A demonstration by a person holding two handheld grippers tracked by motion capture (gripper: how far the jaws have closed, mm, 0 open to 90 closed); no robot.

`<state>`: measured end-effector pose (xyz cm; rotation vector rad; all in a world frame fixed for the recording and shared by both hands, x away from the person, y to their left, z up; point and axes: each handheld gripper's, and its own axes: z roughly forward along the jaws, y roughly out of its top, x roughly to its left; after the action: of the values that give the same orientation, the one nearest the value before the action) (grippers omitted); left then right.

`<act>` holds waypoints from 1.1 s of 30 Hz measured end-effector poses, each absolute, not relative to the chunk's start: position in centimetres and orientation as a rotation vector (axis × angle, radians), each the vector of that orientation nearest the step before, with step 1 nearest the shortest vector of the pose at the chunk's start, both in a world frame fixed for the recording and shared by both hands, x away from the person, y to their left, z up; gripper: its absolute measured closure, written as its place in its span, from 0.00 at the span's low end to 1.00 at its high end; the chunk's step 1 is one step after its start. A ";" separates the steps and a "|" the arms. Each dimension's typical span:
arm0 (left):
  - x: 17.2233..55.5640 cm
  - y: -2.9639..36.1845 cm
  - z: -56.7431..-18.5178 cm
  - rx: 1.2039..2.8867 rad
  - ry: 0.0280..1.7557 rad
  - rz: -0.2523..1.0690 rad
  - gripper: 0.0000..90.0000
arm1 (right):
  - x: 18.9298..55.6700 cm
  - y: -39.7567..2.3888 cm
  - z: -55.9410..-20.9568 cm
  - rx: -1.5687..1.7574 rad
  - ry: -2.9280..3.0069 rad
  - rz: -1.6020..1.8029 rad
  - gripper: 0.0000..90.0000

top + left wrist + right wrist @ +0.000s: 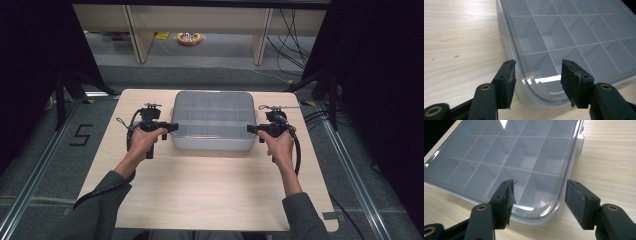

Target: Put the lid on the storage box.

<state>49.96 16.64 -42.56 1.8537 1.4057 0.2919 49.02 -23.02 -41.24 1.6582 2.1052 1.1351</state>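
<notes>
Right now the left gripper point(170, 125) and right gripper point(251, 129) are waiting wide apart at the box point(212, 120), its lid not lifted yet.

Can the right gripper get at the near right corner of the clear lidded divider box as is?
Probably yes. The right gripper is open, its jaws either side of the near right corner of the clear plastic compartment box, with nothing between them and the lid's rim.

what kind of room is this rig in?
Likely a lab or data-collection bay: black curtains flank the table, loose cables run over the floor, and a taped "5" marks the station.
</notes>
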 end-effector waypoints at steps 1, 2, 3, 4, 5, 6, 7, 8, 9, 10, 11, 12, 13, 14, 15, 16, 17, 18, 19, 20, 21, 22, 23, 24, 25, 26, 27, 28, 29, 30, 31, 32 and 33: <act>49.7 16.7 -42.5 1.849 1.402 0.293 0.50 | 48.7 -23.0 -41.3 1.643 2.118 1.133 0.46; 49.5 16.7 -42.3 1.845 1.397 0.288 0.50 | 48.3 -22.8 -41.3 1.688 2.109 1.131 0.46; 49.5 16.7 -42.3 1.845 1.397 0.288 0.49 | 48.3 -22.8 -41.3 1.688 2.109 1.131 0.46; 49.4 16.8 -42.2 1.847 1.389 0.288 0.49 | 48.2 -22.9 -41.4 1.645 2.114 1.142 0.46; 49.2 16.8 -42.2 1.850 1.384 0.289 0.49 | 48.1 -22.9 -41.4 1.650 2.115 1.134 0.46; 48.9 16.8 -42.1 1.844 1.374 0.289 0.49 | 47.9 -22.9 -41.4 1.617 2.116 1.150 0.45; 48.7 16.8 -42.0 1.839 1.369 0.284 0.48 | 47.6 -22.7 -41.3 1.656 2.120 1.142 0.44; 48.7 16.8 -42.0 1.839 1.369 0.284 0.47 | 47.5 -22.7 -41.4 1.625 2.113 1.153 0.44; 48.6 16.8 -42.0 1.844 1.364 0.284 0.47 | 47.5 -22.7 -41.4 1.625 2.113 1.153 0.44; 48.2 16.9 -42.1 1.848 1.353 0.278 0.47 | 47.2 -22.6 -41.3 1.634 2.125 1.151 0.43; 48.2 16.9 -42.1 1.848 1.353 0.278 0.47 | 47.2 -22.6 -41.3 1.634 2.125 1.151 0.43; 47.8 17.0 -42.1 1.849 1.340 0.270 0.47 | 47.0 -22.6 -41.4 1.593 2.130 1.166 0.42; 47.8 17.0 -42.1 1.849 1.340 0.270 0.46 | 46.7 -22.4 -41.4 1.618 2.120 1.169 0.41; 47.4 17.0 -42.2 1.839 1.333 0.260 0.46 | 46.6 -22.4 -41.4 1.597 2.124 1.188 0.41; 47.4 17.0 -42.2 1.839 1.333 0.260 0.45 | 46.6 -22.4 -41.4 1.597 2.124 1.188 0.41; 47.2 17.0 -42.3 1.838 1.332 0.254 0.44 | 46.2 -22.1 -41.4 1.630 2.118 1.191 0.39; 47.0 17.0 -42.3 1.834 1.329 0.250 0.44 | 46.2 -22.1 -41.4 1.630 2.118 1.191 0.39; 46.6 17.0 -42.3 1.841 1.315 0.259 0.43 | 46.1 -22.3 -41.5 1.557 2.132 1.201 0.38; 46.6 17.0 -42.3 1.841 1.315 0.259 0.43 | 46.1 -22.3 -41.5 1.557 2.132 1.201 0.38; 46.4 16.9 -42.3 1.841 1.308 0.265 0.43 | 46.0 -22.3 -41.5 1.560 2.130 1.208 0.37; 46.1 16.8 -42.3 1.823 1.304 0.261 0.41 | 45.7 -22.1 -41.6 1.566 2.128 1.227 0.36; 45.9 16.8 -42.3 1.819 1.302 0.263 0.40 | 45.7 -22.2 -41.6 1.543 2.135 1.210 0.36; 45.9 16.8 -42.3 1.819 1.302 0.263 0.40 | 45.7 -22.2 -41.6 1.543 2.135 1.210 0.36; 45.5 16.7 -42.4 1.827 1.286 0.266 0.40 | 45.2 -21.9 -41.5 1.585 2.124 1.233 0.35; 45.3 16.7 -42.4 1.826 1.284 0.276 0.40 | 45.4 -22.1 -41.7 1.527 2.128 1.208 0.35; 45.1 16.7 -42.4 1.836 1.276 0.272 0.39 | 45.4 -22.1 -41.8 1.533 2.139 1.214 0.35; 44.9 16.7 -42.4 1.835 1.272 0.277 0.38 | 45.3 -22.1 -41.8 1.539 2.142 1.213 0.35; 44.9 16.7 -42.4 1.835 1.272 0.277 0.37 | 45.3 -22.1 -41.8 1.539 2.142 1.213 0.35; 44.6 16.7 -42.6 1.831 1.263 0.283 0.37 | 45.3 -22.1 -42.0 1.523 2.141 1.226 0.34; 44.3 16.7 -42.6 1.832 1.259 0.279 0.36 | 45.2 -22.1 -42.0 1.528 2.146 1.227 0.34; 44.3 16.7 -42.6 1.832 1.259 0.279 0.36 | 45.2 -22.1 -42.0 1.528 2.146 1.227 0.34; 44.2 16.7 -42.7 1.829 1.255 0.279 0.36 | 45.0 -22.0 -41.9 1.545 2.141 1.232 0.34; 43.9 16.8 -43.0 1.825 1.248 0.273 0.35 | 45.0 -22.1 -41.9 1.518 2.153 1.225 0.33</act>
<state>43.86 16.81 -43.01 1.8246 1.2479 0.2733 45.00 -22.10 -41.95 1.5179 2.1526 1.2247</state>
